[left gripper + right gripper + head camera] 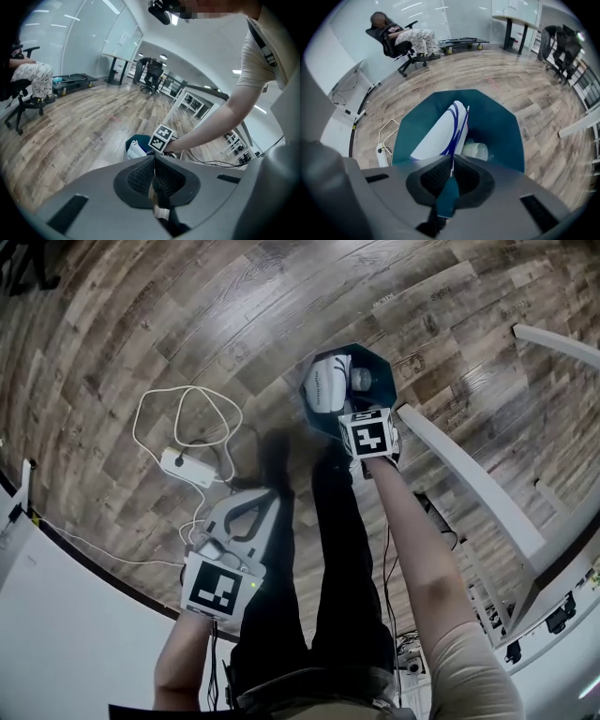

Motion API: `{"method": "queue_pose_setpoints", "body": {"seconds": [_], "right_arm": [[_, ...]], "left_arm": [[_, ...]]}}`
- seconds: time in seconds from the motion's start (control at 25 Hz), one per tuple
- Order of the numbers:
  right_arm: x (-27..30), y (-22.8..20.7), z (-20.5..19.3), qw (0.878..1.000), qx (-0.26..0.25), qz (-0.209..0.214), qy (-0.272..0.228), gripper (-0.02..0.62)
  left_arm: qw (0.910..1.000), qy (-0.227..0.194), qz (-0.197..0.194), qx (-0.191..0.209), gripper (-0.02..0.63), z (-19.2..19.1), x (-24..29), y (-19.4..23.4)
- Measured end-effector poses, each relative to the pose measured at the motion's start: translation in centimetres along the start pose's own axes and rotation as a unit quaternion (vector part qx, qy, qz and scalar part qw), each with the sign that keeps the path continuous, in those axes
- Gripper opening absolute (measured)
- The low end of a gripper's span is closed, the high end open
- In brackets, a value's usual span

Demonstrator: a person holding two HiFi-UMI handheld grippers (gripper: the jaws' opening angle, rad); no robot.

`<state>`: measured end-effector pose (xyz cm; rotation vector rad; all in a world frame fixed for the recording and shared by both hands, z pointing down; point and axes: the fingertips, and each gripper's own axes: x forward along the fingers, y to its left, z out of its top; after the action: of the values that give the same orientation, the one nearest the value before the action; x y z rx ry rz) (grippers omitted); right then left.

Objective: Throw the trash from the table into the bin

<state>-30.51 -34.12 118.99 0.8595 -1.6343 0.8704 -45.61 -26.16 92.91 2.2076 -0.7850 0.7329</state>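
**Left tongs** (154, 159): pressed together with nothing between them, held low beside the person's leg. Risk: a loose swing could snag the power strip (186, 467) and its white cable, which lie on the floor just ahead.

**Bin** (497, 122): teal, standing on the floor, with a clear plastic piece (476, 151) already inside. Risk: a knock from the tongs above could tip it.

**Right tongs** (451, 161): clamped on the top edge of a white packet (440, 133) with blue print, which hangs inside the bin's mouth. Risk: released off-centre, the packet (light, probably prone to flutter) may lodge on the rim or slip outside.

**Surface and room**: wood-plank floor (141, 334). A white table frame (469, 479) stands right of the bin. A seated person (417, 36) is far off in an office chair.
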Motion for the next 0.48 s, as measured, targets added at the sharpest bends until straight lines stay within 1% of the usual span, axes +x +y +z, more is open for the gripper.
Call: {"method": "queue_pose_setpoints", "body": {"seconds": [0.08,0.2,0.24,0.28,0.32,0.4,0.48], "right_arm": [[1.1,-0.2,-0.1,0.999,0.033,0.020,0.003,0.017],[1.5,-0.5,0.3,0.997,0.064,0.031,-0.006,0.020],[1.5,-0.6,0.4,0.997,0.072,0.035,-0.007,0.046],[1.3,-0.6,0.4,0.996,0.085,0.041,-0.007,0.167],[0.9,-0.6,0.5,0.994,0.101,0.051,-0.009,0.243],[-0.4,-0.9,1.0,0.989,0.129,0.073,-0.027,0.251],[-2.3,-1.4,1.3,0.985,0.142,0.080,-0.049,0.259]], "left_arm": [[1.0000,0.002,0.001,-0.001,0.014,-0.6,0.3,0.2],[1.0000,0.000,0.005,-0.003,0.014,-0.9,0.4,0.5],[1.0000,0.000,0.007,-0.005,0.014,-0.9,0.4,0.6],[0.9999,0.000,0.010,-0.007,0.014,-0.9,0.3,0.8],[0.9999,-0.001,0.013,-0.008,0.014,-0.8,0.3,0.9],[0.9998,-0.004,0.016,-0.008,0.014,-0.3,0.3,1.0],[0.9998,-0.009,0.018,-0.007,0.014,0.3,0.1,1.0]]}}
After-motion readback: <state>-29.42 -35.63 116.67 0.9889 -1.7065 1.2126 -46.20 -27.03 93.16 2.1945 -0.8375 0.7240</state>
